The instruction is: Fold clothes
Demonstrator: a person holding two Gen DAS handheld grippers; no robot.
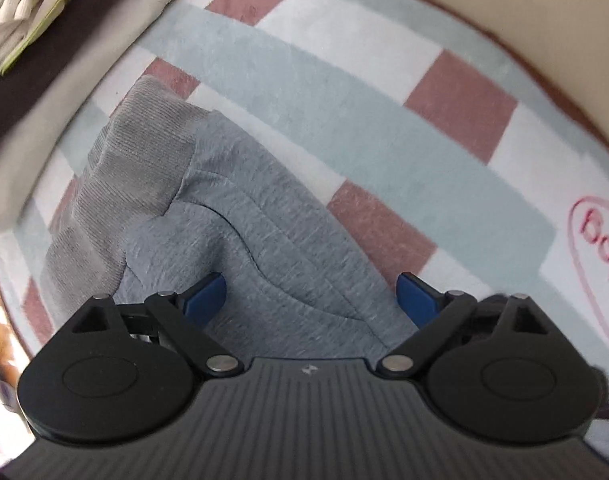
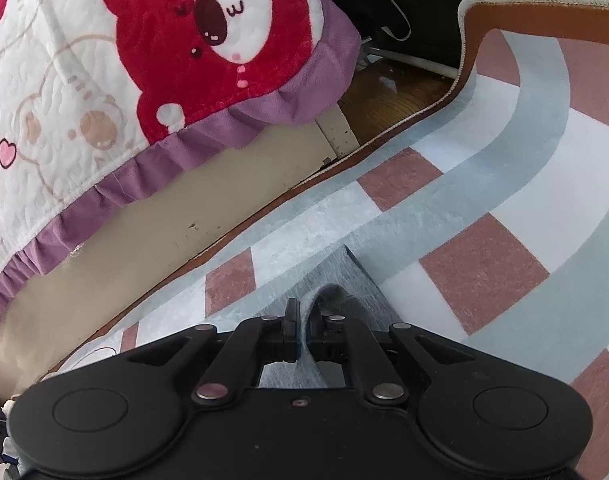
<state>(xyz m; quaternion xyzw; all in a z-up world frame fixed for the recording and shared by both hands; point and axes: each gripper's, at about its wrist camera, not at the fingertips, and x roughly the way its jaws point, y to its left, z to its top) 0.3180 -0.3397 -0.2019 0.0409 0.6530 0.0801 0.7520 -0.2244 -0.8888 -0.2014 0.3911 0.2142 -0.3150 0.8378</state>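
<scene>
Left gripper is spread wide, its 2 blue-padded fingers sitting on either side of 1 grey sweatshirt with nothing pinched between them. That garment lies bunched on the rug, soft heathered knit with stitched seams curving across it and a ribbed band in a slightly browner grey at the far end. Rug itself is a short plush pile in pale blue, white and dusty pink blocks, with a red outlined shape and lettering near the right edge. Top left corner has 1 pile of pale folded fabric with green trim on something dark. Over in the right wrist view, the right gripper has its 2 black fingers squeezed close on a raised fold of the same grey sweatshirt, which runs out to a pointed corner on the rug. Rug edge has a brown binding that curls up at the back. Beside it hangs 1 quilted white blanket with a red cartoon bear and a purple ruffle, above a beige panel.
</scene>
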